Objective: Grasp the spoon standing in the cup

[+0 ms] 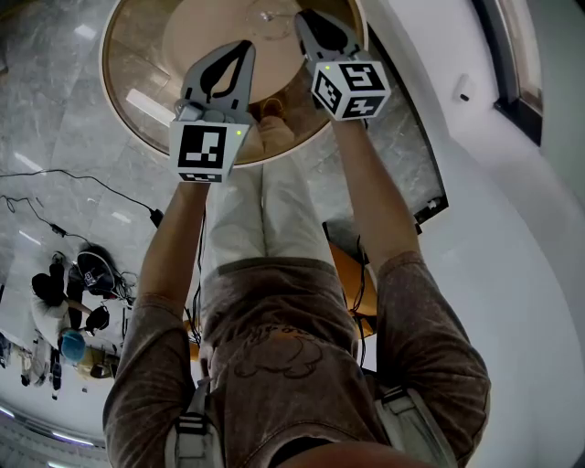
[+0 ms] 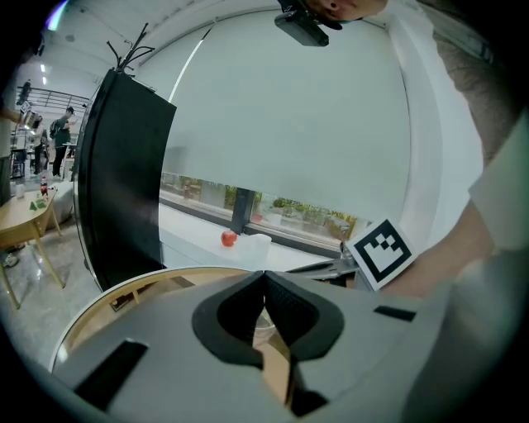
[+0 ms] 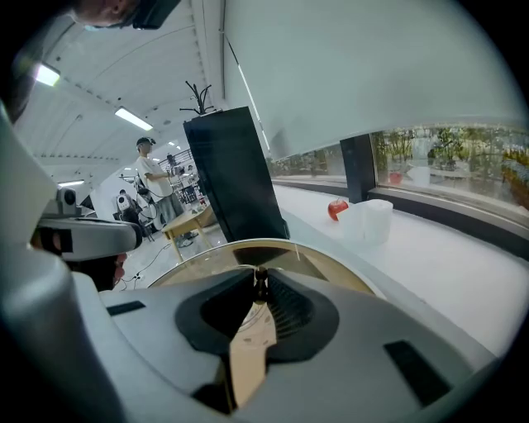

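Observation:
In the right gripper view my right gripper [image 3: 260,270] has its jaws closed on a thin dark spoon handle [image 3: 260,286] that stands upright between the tips. Only faint curved lines of the clear cup show below the jaws there. The head view has a clear glass cup [image 1: 266,14] on the round glass-topped table [image 1: 123,82], with the right gripper [image 1: 303,16] right beside it. My left gripper [image 1: 243,47] hovers over the table a little nearer to me, its jaws together and nothing between them [image 2: 264,277].
A white ledge along the window holds a red apple [image 3: 337,208] and a white container [image 3: 372,221]. A tall black panel [image 3: 231,173] stands behind the table. Cables [image 1: 91,183] and gear lie on the floor at the left. People stand far off.

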Demonstrator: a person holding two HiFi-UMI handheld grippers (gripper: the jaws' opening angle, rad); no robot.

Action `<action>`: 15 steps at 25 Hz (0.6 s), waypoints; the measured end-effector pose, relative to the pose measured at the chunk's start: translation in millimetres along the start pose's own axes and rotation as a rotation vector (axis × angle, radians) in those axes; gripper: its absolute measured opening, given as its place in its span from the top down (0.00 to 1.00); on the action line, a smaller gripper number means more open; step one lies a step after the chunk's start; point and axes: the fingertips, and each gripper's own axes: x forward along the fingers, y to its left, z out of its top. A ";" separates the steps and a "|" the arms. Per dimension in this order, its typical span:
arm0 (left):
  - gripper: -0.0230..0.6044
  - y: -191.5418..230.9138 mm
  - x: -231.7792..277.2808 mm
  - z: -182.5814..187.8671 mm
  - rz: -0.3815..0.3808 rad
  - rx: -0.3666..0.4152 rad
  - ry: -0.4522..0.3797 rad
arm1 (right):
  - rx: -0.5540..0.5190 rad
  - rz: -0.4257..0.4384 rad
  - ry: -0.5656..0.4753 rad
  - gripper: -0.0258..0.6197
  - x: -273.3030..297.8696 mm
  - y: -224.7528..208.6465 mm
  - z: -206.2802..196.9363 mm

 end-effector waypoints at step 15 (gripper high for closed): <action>0.93 -17.4 -44.2 79.7 0.026 -0.031 -0.039 | -0.013 -0.024 -0.109 0.86 -84.6 37.5 92.7</action>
